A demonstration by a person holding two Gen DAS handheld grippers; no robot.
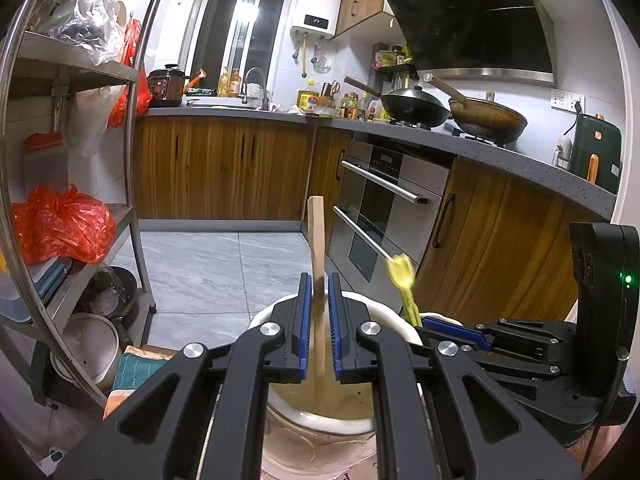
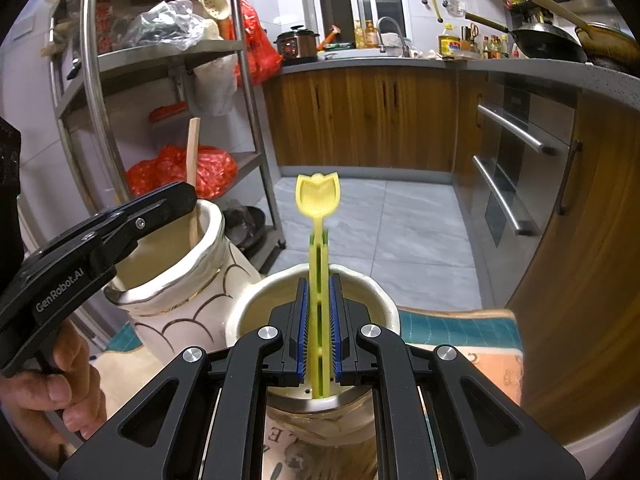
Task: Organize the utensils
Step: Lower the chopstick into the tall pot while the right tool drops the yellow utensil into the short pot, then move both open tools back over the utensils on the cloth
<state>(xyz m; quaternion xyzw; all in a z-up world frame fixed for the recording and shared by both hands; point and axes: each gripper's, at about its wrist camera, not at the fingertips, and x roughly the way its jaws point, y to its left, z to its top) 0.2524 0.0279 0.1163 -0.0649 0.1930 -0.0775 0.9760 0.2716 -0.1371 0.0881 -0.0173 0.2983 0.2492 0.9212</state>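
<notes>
- Left claw (image 1: 320, 320) grips wooden stick (image 1: 318, 248) over white jar (image 1: 392, 320).
- Right claw (image 2: 319, 320) clamps yellow spoon (image 2: 318, 200) above second jar (image 2: 256, 300).
- Left claw's arm reads "GenRobot.AI".

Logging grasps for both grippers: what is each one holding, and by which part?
Left gripper: wooden utensil, gripped mid-handle above the ceramic jar. Right gripper: yellow tulip-shaped spoon, gripped by its slotted handle.

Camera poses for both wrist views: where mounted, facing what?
Left wrist: on the left gripper, facing the kitchen floor and oven; its jaws flank a wooden spatula in a ceramic jar.
Right wrist: on the right gripper, clamping a yellow spoon over a second jar.
Shared: both utensils, each other's gripper.
</notes>
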